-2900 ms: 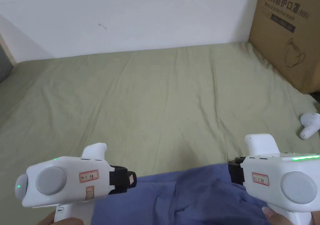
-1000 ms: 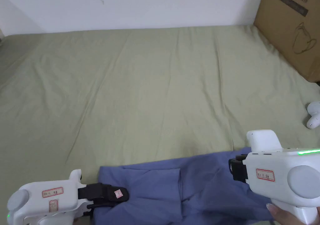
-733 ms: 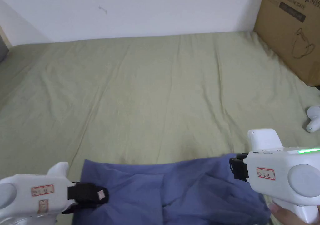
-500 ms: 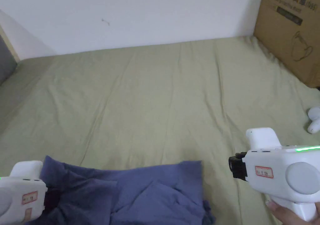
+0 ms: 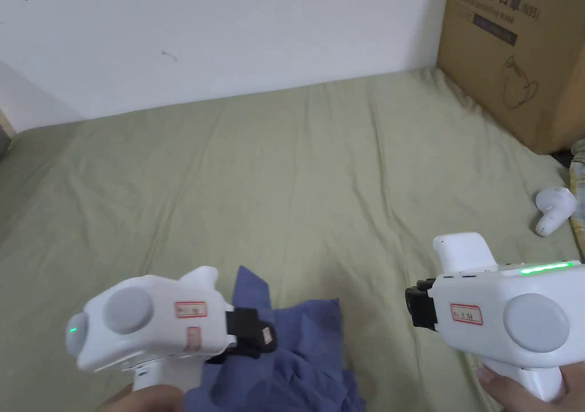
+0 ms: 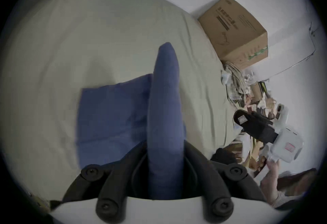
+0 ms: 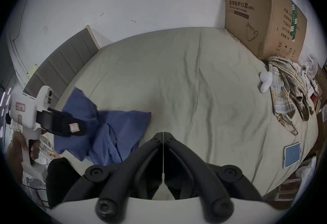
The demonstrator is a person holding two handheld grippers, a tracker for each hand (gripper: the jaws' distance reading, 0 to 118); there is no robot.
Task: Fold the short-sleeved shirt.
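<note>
On bed, left claw [image 5: 264, 335] pinching shirt [image 5: 303, 362]

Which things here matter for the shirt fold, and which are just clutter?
Job:
blue shirt, bunched on the bed sheet
left gripper, shut on the shirt
right gripper, shut, holding nothing

Clutter:
cardboard box
white device
plaid cloth
phone
</note>
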